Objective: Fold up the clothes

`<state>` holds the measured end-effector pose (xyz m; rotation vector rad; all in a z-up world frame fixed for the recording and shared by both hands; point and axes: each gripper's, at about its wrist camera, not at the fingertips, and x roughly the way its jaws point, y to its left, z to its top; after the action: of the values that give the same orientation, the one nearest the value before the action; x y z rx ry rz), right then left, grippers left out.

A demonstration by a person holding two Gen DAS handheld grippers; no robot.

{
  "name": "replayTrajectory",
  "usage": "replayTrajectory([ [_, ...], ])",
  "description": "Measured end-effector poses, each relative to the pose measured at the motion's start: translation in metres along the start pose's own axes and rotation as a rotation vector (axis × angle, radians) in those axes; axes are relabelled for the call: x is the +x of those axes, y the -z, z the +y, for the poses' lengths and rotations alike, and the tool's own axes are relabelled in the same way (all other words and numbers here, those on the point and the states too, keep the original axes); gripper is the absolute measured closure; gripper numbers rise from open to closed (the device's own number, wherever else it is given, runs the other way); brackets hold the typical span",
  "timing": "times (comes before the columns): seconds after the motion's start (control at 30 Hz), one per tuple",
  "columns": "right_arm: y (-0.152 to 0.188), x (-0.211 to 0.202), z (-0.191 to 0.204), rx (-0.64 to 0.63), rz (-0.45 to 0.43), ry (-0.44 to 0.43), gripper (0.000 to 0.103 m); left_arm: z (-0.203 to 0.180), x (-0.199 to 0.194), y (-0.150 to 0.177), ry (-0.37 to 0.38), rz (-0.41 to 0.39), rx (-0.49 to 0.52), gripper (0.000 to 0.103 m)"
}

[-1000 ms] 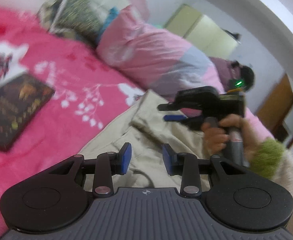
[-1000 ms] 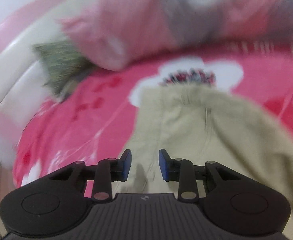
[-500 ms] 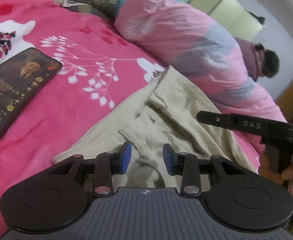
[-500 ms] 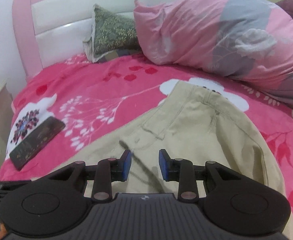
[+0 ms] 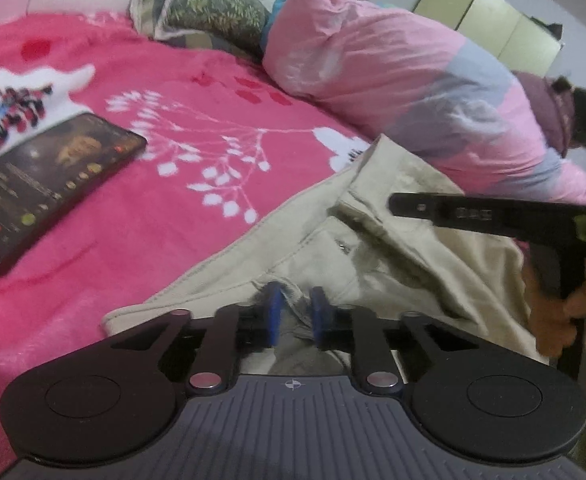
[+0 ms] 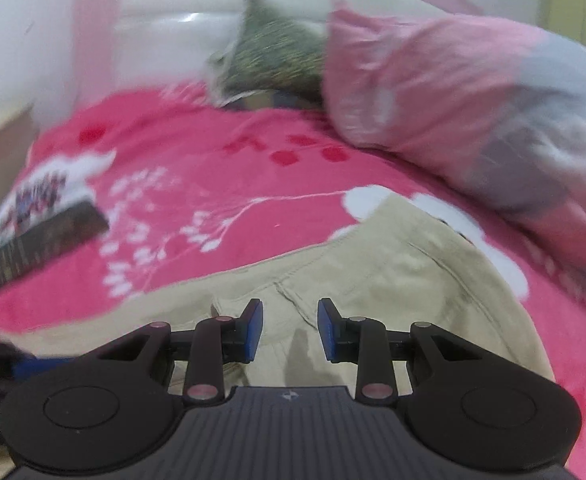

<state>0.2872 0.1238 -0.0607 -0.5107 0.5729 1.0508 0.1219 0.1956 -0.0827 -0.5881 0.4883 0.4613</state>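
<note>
Khaki trousers (image 5: 393, 240) lie rumpled on the bed (image 5: 133, 240). Left gripper (image 5: 295, 312) and right gripper (image 6: 289, 330): jaws apart, empty. Pinch one fabric layer only.

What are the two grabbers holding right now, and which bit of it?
Nothing. The left gripper and right gripper are both open above the beige trousers, with no cloth pinched between the blue pads.

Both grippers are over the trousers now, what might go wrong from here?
The left gripper sits low over bunched fabric of the beige trousers, so it may pinch several layers. The right gripper is open above the cloth and both views are blurred, so aim may slip. Dragging the blanket could shift the phone.
</note>
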Motion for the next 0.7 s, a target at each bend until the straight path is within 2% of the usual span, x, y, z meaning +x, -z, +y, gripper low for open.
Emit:
replayTrajectory([
  [0.17, -0.009, 0.038, 0.011, -0.154, 0.078, 0.015, 0.071, 0.000, -0.002, 0.002, -0.009, -0.029, 0.002, 0.099],
  [0.2, -0.009, 0.046, 0.010, -0.156, 0.116, 0.028, 0.074, 0.001, -0.003, 0.002, -0.007, -0.036, -0.005, 0.099],
  [0.27, -0.010, 0.050, 0.012, -0.140, 0.131, 0.045, 0.088, 0.002, -0.006, 0.003, -0.006, -0.054, -0.015, 0.101],
  [0.3, -0.011, 0.051, 0.013, -0.133, 0.137, 0.053, 0.102, 0.003, -0.008, 0.003, -0.006, -0.063, -0.022, 0.101],
  [0.47, -0.022, 0.035, 0.018, -0.076, 0.038, 0.101, 0.102, 0.010, -0.018, 0.000, -0.016, -0.112, -0.078, 0.102],
  [0.7, -0.034, 0.043, 0.015, -0.033, 0.013, 0.079, 0.102, 0.018, -0.024, -0.004, -0.039, -0.147, -0.111, 0.103],
])
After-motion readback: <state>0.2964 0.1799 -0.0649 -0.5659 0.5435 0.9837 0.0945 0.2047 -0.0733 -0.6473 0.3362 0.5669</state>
